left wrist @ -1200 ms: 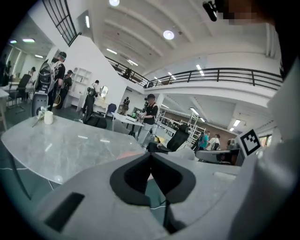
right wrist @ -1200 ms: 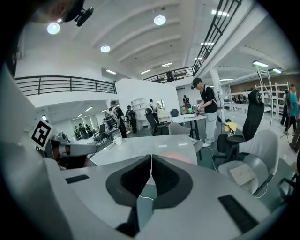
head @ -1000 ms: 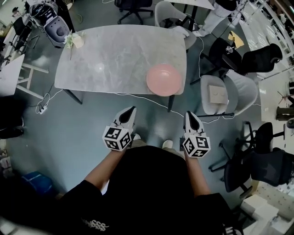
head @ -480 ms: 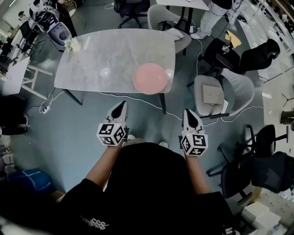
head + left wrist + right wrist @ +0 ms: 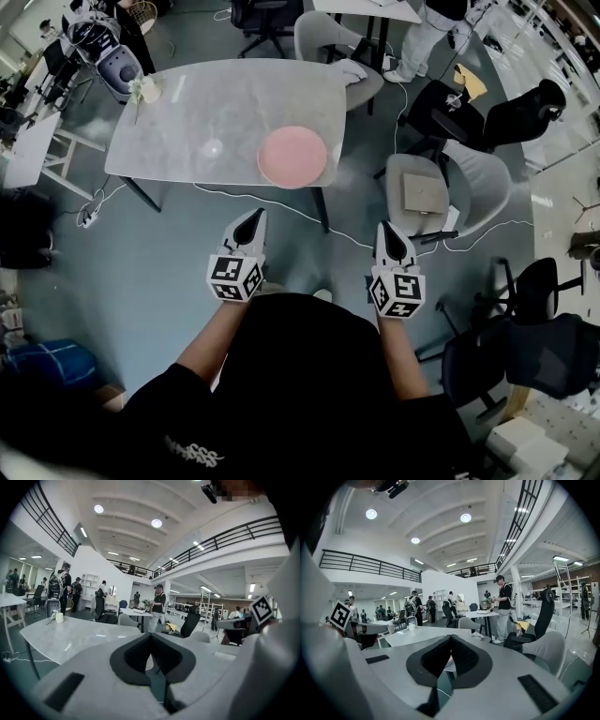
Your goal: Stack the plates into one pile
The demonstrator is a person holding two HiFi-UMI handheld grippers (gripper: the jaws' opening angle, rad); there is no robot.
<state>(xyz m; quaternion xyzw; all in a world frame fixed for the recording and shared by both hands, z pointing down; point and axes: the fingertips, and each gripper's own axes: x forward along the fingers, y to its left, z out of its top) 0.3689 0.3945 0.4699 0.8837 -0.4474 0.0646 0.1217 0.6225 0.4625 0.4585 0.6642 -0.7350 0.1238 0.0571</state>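
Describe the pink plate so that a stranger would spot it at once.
Find the large pale grey marble-look table. Towards its near right corner, in the head view, lies the round pink plate. It is the only pink thing on the table; the small white cup stands at the far left corner.

1. A pale marble counter (image 5: 206,103) stands on a grey-green floor (image 5: 141,272), with a white cup (image 5: 150,90) at its far left corner.
2. A white cable (image 5: 272,202) trails across the floor by the counter's near edge; a power strip (image 5: 87,219) lies near its left leg.
3. One grey chair (image 5: 319,33) is at the counter's far side. Another (image 5: 483,187), to the right, carries a flat pale box (image 5: 419,195) on its seat.
4. Black office chairs (image 5: 534,108) line the right edge.
5. Beyond the counter, a person in black (image 5: 159,607) stands beneath a railed balcony (image 5: 234,534) and round ceiling lights (image 5: 156,523).
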